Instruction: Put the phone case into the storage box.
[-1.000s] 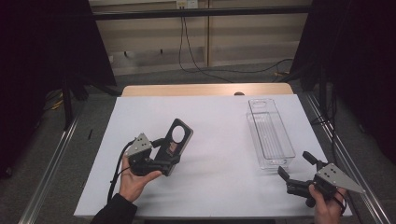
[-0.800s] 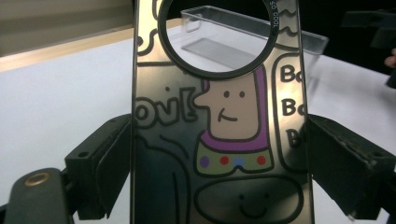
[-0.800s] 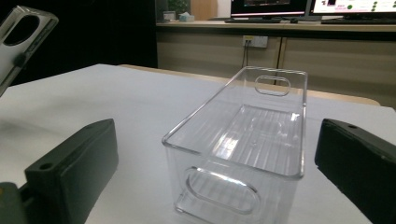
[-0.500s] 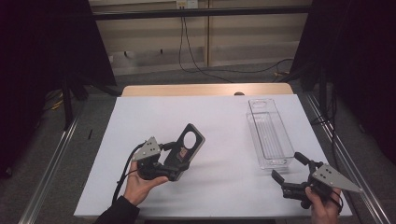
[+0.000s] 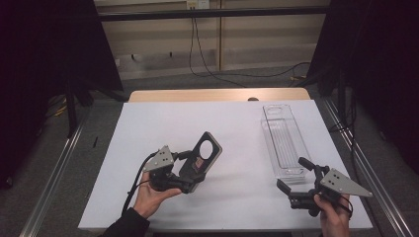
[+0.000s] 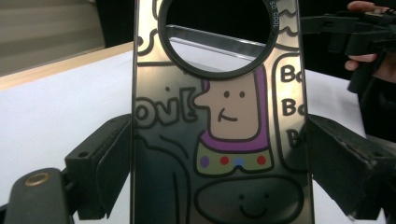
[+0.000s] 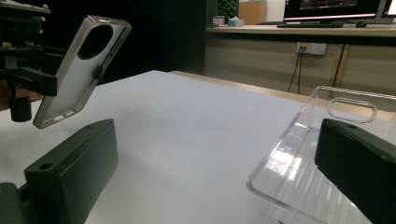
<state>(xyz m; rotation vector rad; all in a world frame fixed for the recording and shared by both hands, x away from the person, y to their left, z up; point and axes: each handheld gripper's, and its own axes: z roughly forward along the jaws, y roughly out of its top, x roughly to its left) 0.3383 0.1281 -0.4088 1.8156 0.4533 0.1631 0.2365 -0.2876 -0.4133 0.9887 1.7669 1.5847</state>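
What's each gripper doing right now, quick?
Left gripper: closed on the phone case, held off the table.
Right gripper: open, holding nothing, near the clear tray.

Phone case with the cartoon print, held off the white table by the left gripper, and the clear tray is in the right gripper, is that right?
Not quite. The clear tray lies on the white table; the right gripper is open beside it, as the high view shows. The left gripper does hold the phone case up.
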